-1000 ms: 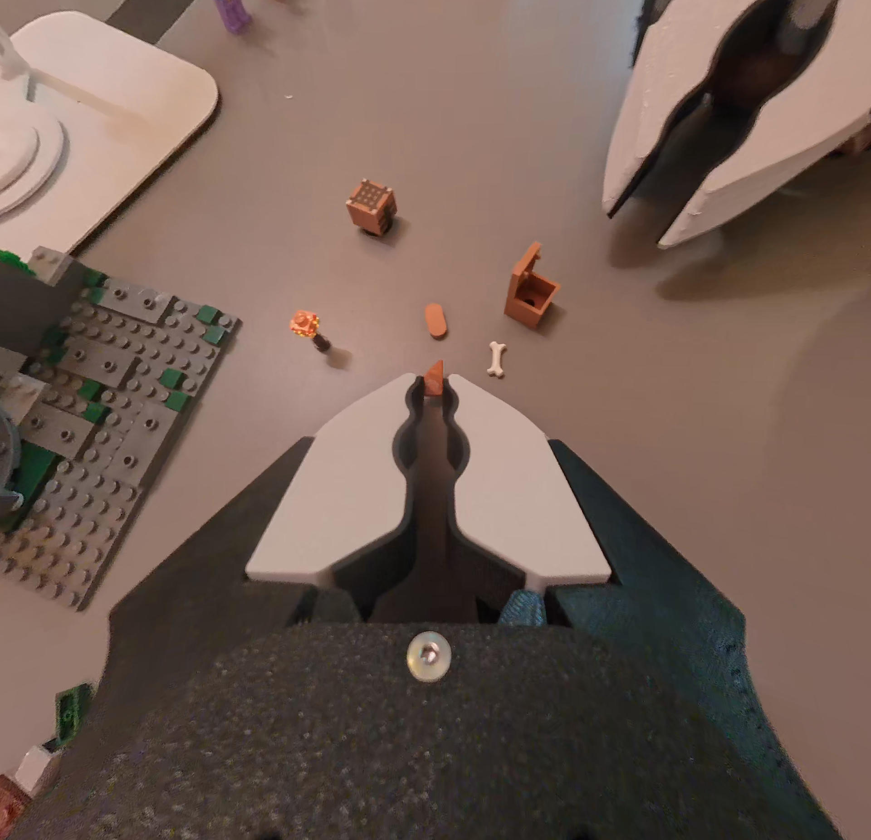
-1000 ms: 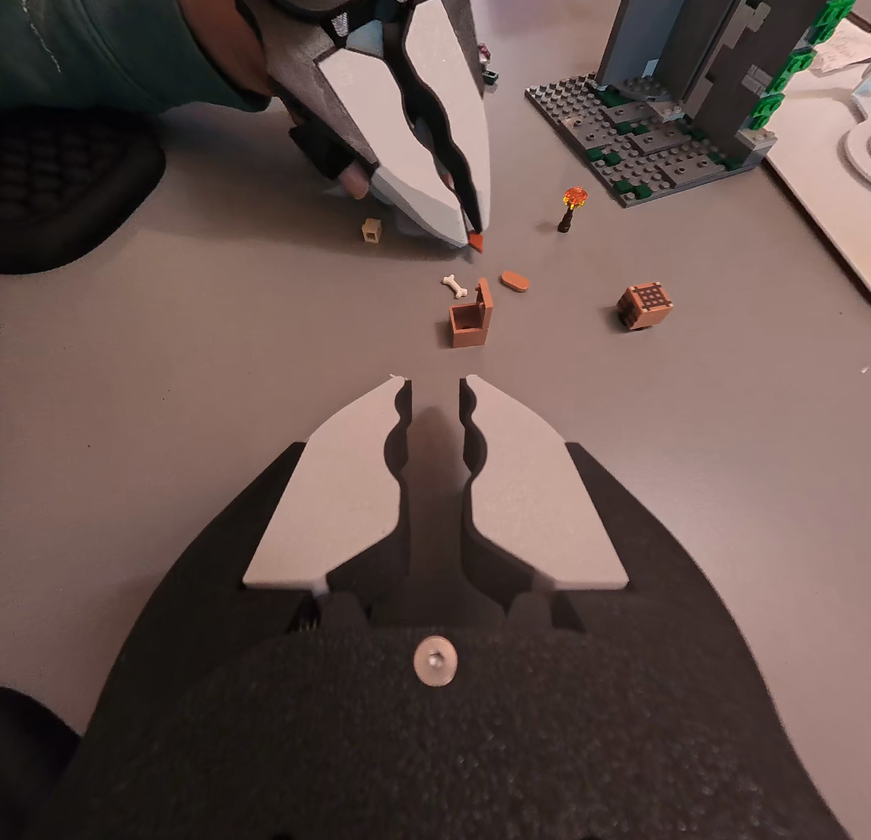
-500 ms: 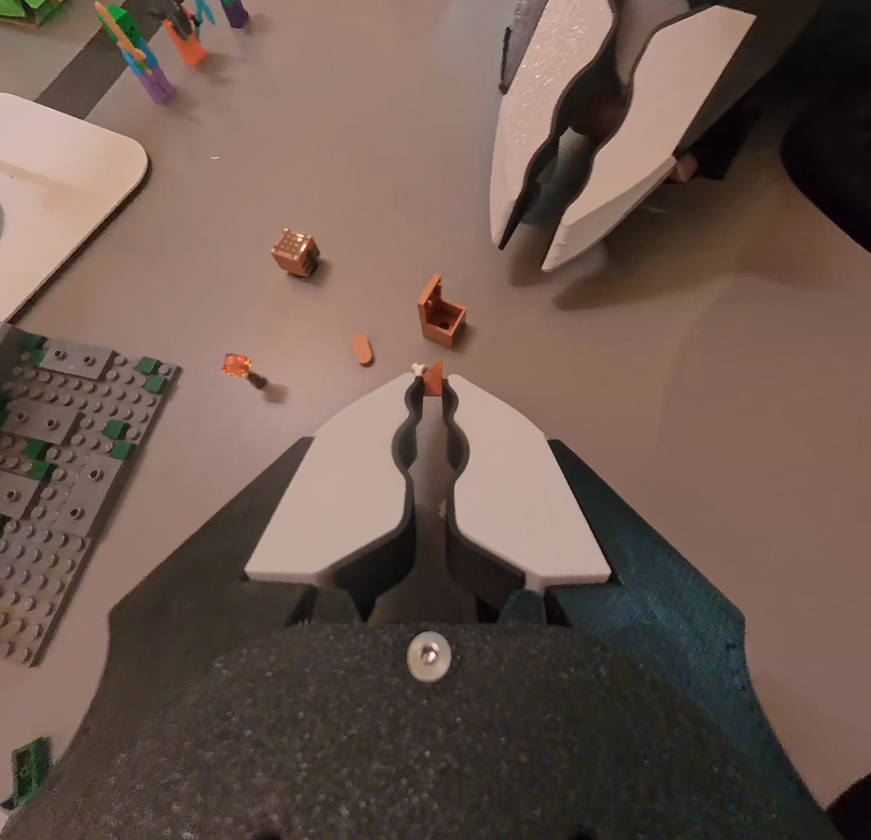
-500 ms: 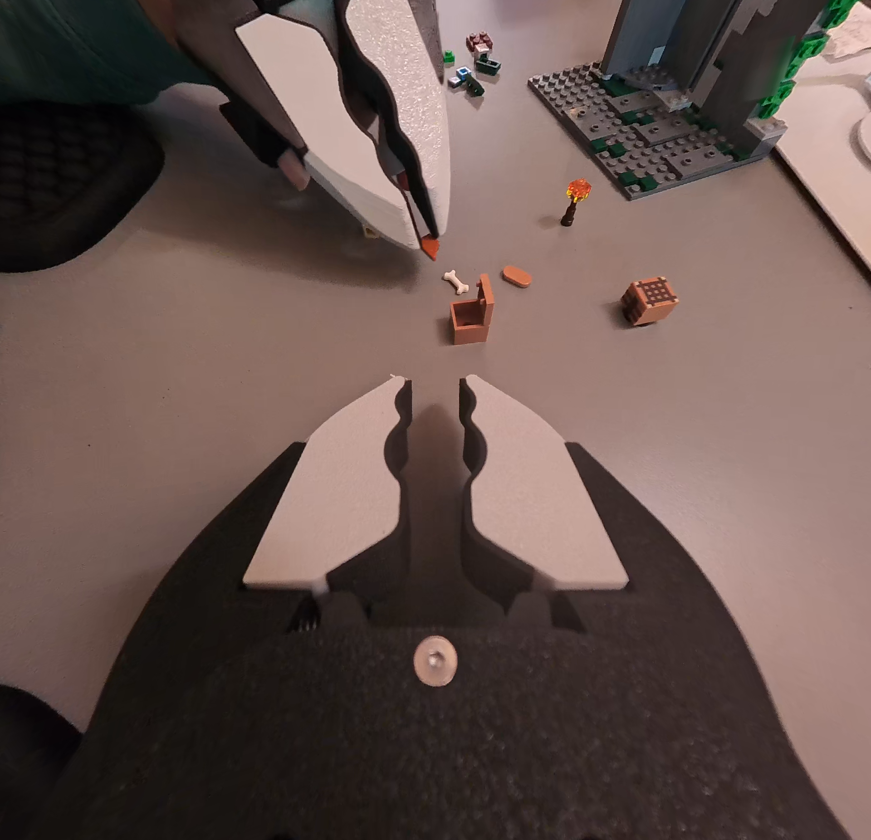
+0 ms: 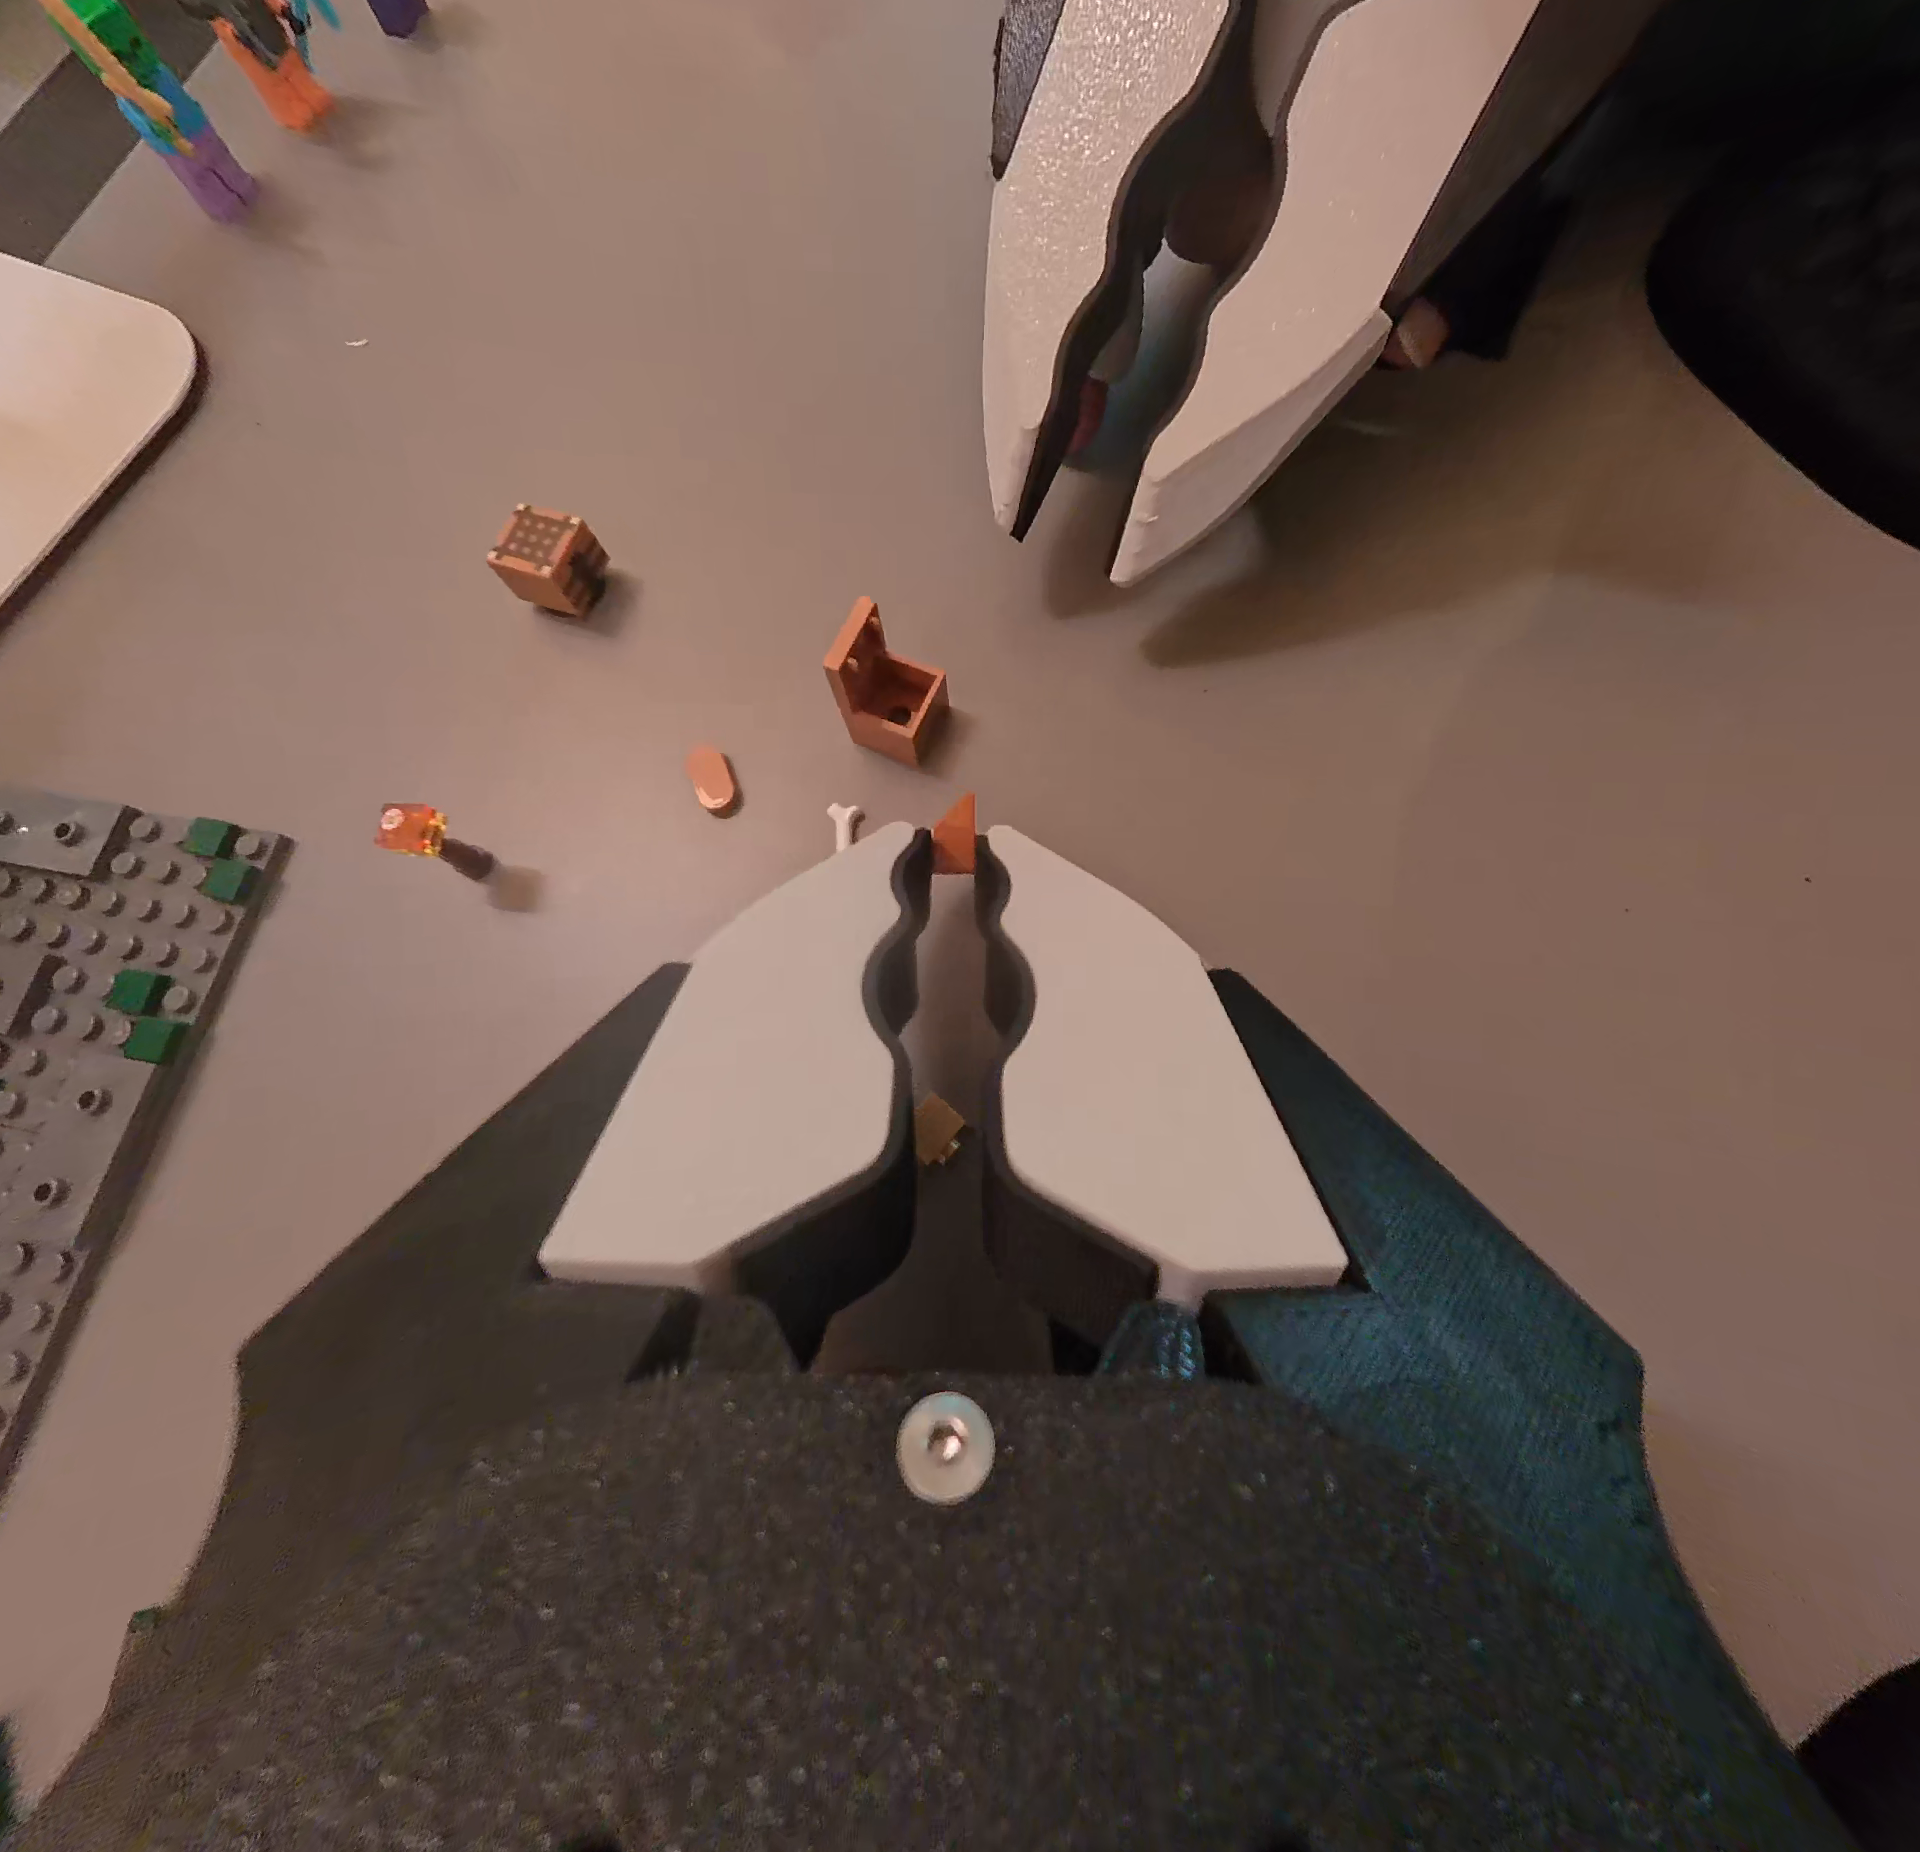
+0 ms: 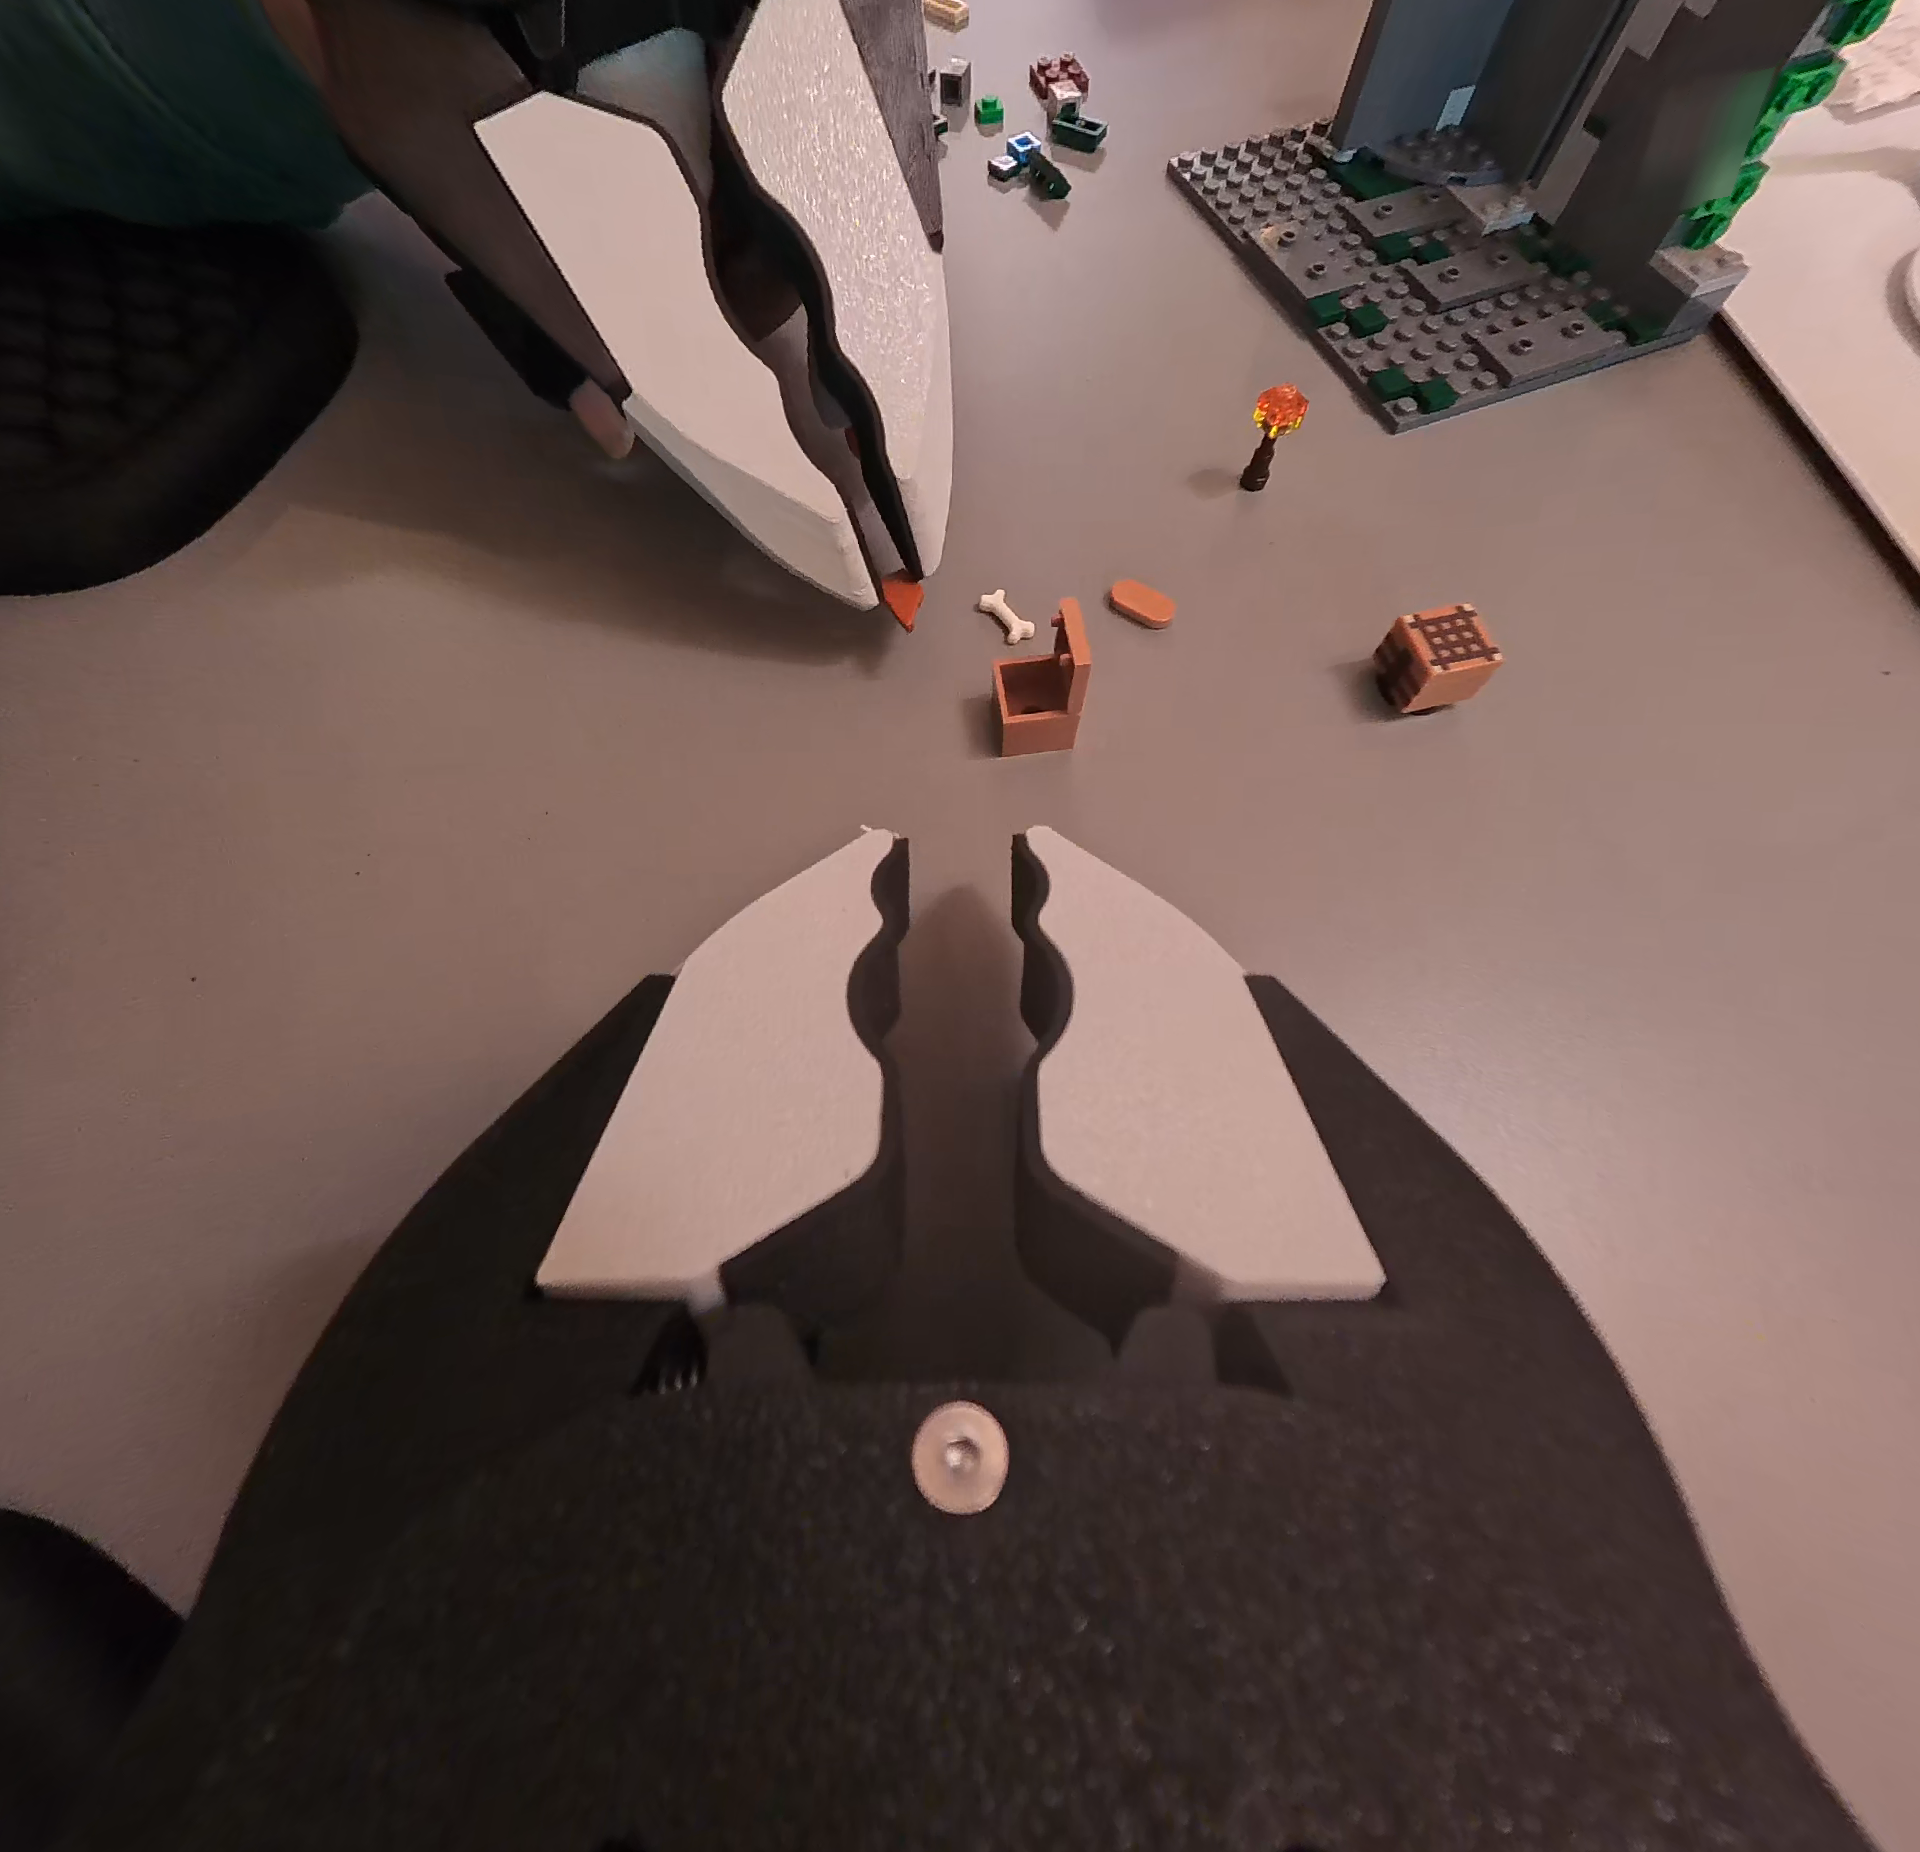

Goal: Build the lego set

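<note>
My left gripper [image 5: 954,834] is shut on a small orange-brown flat piece [image 5: 954,848], held just above the table near a white bone [image 5: 844,821]; it also shows in the right wrist view [image 6: 902,597]. An open brown chest [image 5: 885,685] stands just beyond it, also in the right wrist view [image 6: 1039,696]. A brown oval tile [image 5: 712,779], a torch with orange flame [image 5: 431,838] and a brown crafting-table cube [image 5: 545,557] lie nearby. My right gripper [image 6: 958,836] is open and empty, a short way before the chest. The grey baseplate build [image 6: 1455,275] stands far right.
Several minifigures [image 5: 208,88] stand at the far left. A white board [image 5: 73,400] lies left. A heap of small loose pieces [image 6: 1029,129] lies beyond the left gripper. A tan piece [image 5: 938,1127] lies under my left gripper. A black padded object [image 6: 125,400] sits left. One gripper's finger ends stand about 6 cm off the other's. From either gripper's tips it is about 4 cm to the open brown chest [image 5: 885,685]. It is also in sight in the right wrist view [image 6: 1042,689]. From the left gripper's tips to the brown oval tile [image 5: 712,779] is close to 5 cm. Look for it in the right wrist view [image 6: 1136,601] too. From either gripper's tips it is about 20 cm to the grey baseplate build [image 6: 1455,275].
My left gripper has lifted and pulled back to the right with the orange-brown piece, so the baseplate has slid left in its view. The right gripper has stayed still and open.
</note>
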`<act>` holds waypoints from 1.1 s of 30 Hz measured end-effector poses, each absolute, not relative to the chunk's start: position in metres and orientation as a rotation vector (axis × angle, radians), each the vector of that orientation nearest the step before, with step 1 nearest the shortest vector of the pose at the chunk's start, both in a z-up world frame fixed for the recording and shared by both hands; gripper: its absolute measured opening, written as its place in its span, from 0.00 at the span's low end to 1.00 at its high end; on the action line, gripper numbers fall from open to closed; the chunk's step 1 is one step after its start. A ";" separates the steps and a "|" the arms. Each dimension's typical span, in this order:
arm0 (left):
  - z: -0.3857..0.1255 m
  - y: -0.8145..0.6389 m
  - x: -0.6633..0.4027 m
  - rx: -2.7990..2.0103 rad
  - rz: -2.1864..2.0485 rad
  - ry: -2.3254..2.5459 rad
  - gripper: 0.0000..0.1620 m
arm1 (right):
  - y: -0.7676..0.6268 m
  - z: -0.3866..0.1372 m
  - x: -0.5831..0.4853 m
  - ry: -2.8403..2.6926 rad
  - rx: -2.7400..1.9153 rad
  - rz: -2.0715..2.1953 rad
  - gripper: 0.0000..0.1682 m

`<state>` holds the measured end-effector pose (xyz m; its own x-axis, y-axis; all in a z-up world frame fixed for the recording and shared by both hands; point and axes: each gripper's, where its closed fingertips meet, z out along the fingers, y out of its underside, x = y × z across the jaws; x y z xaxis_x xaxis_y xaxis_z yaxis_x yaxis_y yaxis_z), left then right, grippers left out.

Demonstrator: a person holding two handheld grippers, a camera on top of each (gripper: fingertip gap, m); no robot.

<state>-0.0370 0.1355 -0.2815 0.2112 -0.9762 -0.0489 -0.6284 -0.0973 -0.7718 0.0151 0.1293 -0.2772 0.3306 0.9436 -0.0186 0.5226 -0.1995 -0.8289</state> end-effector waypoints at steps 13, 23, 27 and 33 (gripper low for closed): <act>-0.282 0.138 -0.038 -1.822 -0.673 1.456 0.11 | 0.130 -0.277 0.015 -1.292 -1.854 0.721 0.11; -0.278 0.142 -0.040 -1.812 -0.663 1.425 0.14 | 0.130 -0.277 0.015 -1.294 -1.854 0.718 0.11; -0.276 0.142 -0.041 -1.808 -0.666 1.415 0.15 | 0.129 -0.277 0.015 -1.294 -1.854 0.718 0.11; -0.273 0.144 -0.043 -1.806 -0.672 1.396 0.15 | 0.129 -0.277 0.015 -1.293 -1.855 0.719 0.11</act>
<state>-0.0430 0.1443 -0.2733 0.2693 -0.9624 -0.0360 -0.5723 -0.1299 -0.8097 0.0153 0.1295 -0.2775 0.3315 0.9430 -0.0284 0.5213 -0.2082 -0.8276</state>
